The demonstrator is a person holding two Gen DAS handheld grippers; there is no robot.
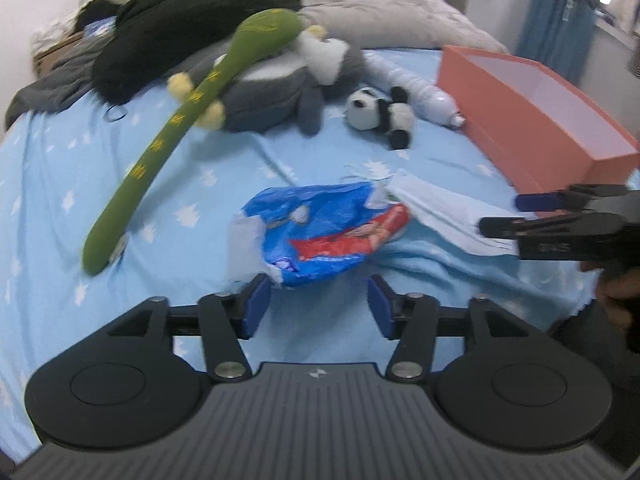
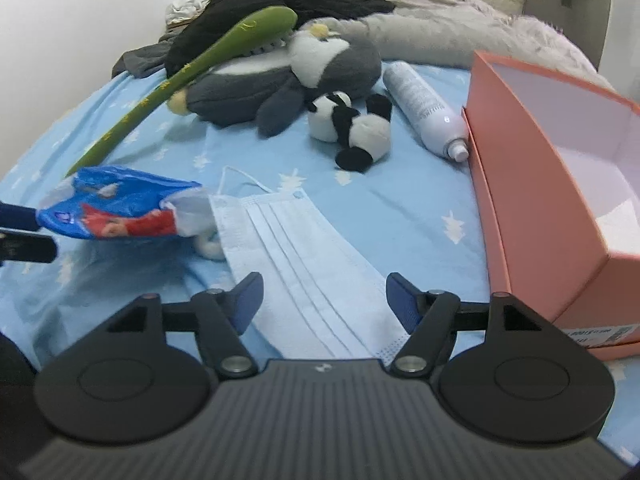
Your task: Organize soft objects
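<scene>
A crumpled blue and red plastic bag (image 1: pixel 320 232) (image 2: pixel 116 210) lies on the blue star-print sheet (image 1: pixel 60 184). My left gripper (image 1: pixel 318 304) stands open just short of it, the bag's near edge between the fingertips and untouched by the pads. A pale blue face mask (image 2: pixel 304 272) (image 1: pixel 440 216) lies flat beside the bag. Over its near end my right gripper (image 2: pixel 324 292) is open, the mask between the fingers without being pinched. A small panda plush (image 1: pixel 380 114) (image 2: pixel 352 128), a grey and white plush (image 1: pixel 272 88) (image 2: pixel 280 76) and a long green plush (image 1: pixel 176 128) (image 2: pixel 180 76) lie farther back.
An open pink box (image 1: pixel 532 120) (image 2: pixel 540 184) stands on the right, a white bottle (image 1: pixel 420 92) (image 2: pixel 424 108) lying against it. Black clothing (image 1: pixel 180 28) (image 2: pixel 280 4) and a grey duvet (image 1: pixel 380 20) (image 2: pixel 460 28) are piled at the bed's far end.
</scene>
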